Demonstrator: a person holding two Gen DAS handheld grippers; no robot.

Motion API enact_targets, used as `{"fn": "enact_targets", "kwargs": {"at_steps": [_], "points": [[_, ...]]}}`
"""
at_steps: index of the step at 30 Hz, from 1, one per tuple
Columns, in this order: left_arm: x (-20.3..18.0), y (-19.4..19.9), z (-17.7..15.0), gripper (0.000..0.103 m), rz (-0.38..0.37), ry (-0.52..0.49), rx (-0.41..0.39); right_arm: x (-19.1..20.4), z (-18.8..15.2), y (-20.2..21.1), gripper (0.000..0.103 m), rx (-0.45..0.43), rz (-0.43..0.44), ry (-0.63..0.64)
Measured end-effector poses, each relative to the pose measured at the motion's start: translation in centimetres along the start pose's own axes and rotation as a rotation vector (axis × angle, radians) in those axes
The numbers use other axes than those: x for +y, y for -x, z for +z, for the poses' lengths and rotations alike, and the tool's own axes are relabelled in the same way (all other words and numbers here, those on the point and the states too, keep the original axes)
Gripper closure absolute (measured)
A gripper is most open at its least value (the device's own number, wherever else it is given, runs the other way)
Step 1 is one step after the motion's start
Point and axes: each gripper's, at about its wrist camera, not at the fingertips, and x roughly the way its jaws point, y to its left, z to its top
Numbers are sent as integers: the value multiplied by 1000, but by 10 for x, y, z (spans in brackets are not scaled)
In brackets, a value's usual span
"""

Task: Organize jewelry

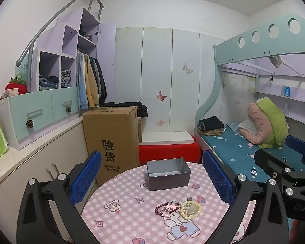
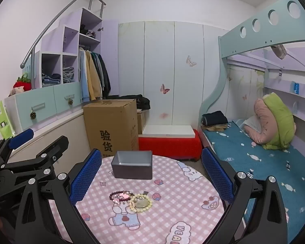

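A small pile of jewelry lies on the round table with a pink checked cloth (image 1: pixel 122 219) (image 2: pixel 183 207): a dark red bead bracelet (image 1: pixel 166 206) (image 2: pixel 120 195) and a cream bead bracelet with a pale pendant (image 1: pixel 190 208) (image 2: pixel 141 202). An open, empty grey metal tin (image 1: pixel 168 173) (image 2: pixel 132 164) stands beyond them at the table's far side. My left gripper (image 1: pixel 152 180) is open, above the table short of the jewelry. My right gripper (image 2: pixel 151 178) is open, likewise held short of the jewelry. Each gripper shows at the edge of the other's view.
A tall cardboard box (image 1: pixel 111 140) stands on the floor behind the table at left. A red bench with a white board (image 1: pixel 168 144) is behind the table. A bunk bed with blue bedding (image 1: pixel 233 150) runs along the right. Cabinets line the left wall.
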Motion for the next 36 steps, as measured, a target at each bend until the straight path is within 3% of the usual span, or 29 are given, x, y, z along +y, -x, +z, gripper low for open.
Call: {"fn": "enact_targets", "kwargs": {"at_steps": [36], "points": [[1, -5, -4, 7, -2, -5, 10, 1, -5, -5, 7, 21, 3, -13]]}}
